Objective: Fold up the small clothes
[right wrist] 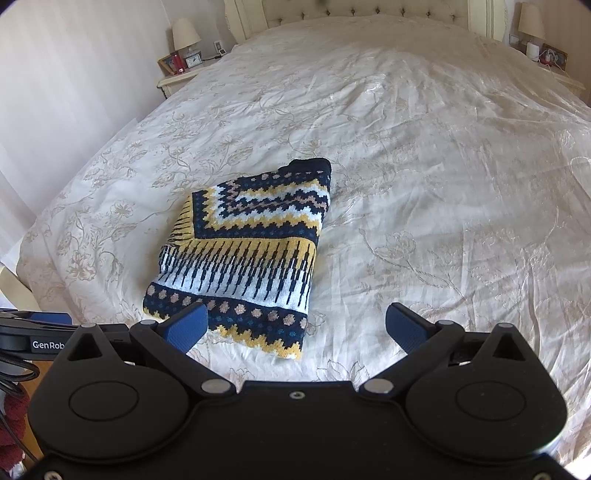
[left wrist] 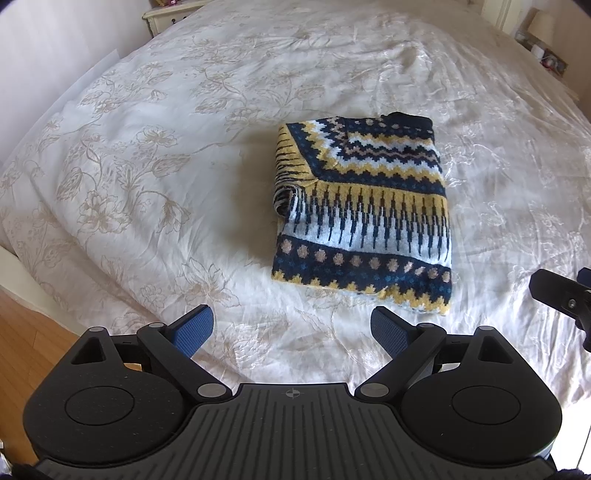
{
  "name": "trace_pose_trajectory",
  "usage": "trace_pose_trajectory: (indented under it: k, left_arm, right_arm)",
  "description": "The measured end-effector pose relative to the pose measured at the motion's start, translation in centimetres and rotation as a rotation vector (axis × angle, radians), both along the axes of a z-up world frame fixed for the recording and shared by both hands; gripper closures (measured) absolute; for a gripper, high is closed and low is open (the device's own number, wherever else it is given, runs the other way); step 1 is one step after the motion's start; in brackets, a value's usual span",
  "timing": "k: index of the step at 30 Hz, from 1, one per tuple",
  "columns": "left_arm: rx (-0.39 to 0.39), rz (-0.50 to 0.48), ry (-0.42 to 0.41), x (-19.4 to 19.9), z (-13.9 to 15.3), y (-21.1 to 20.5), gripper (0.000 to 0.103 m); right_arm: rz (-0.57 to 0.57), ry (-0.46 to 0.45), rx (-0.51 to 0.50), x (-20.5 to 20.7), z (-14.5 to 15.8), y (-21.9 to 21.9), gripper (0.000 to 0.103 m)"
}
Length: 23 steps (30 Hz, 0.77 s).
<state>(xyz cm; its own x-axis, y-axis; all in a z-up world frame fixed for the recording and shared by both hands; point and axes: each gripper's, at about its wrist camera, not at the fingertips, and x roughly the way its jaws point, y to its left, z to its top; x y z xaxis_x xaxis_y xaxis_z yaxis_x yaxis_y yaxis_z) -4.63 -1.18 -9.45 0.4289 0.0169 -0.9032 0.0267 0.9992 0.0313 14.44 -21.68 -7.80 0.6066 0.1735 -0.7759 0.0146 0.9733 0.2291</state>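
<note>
A small knitted sweater [left wrist: 364,214] in navy, yellow and white zigzag bands lies folded into a compact rectangle on the bed; the right wrist view shows the sweater [right wrist: 251,251] left of centre. My left gripper [left wrist: 291,326] hovers open just short of its near edge, nothing between the blue pads. My right gripper [right wrist: 295,325] is open too, held over the sweater's near right corner, empty. The right gripper's black tip [left wrist: 561,295] pokes in at the left wrist view's right edge, and the left gripper's side [right wrist: 33,332] shows at the other view's left edge.
The bed is covered by a cream floral quilt [right wrist: 424,166] with a tufted headboard [right wrist: 369,9] at the far end. Nightstands with lamps stand at both sides [right wrist: 184,48] [right wrist: 535,40]. Wooden floor [left wrist: 26,343] shows past the bed's near left edge.
</note>
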Motion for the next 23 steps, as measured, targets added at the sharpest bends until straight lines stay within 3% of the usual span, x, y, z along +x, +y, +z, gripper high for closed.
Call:
trace_pose_trajectory:
  k: [23]
  left_arm:
    - [0.006, -0.013, 0.0, 0.46, 0.22, -0.13, 0.01]
  right_arm:
    - [-0.001, 0.001, 0.008, 0.26, -0.18, -0.14, 0.001]
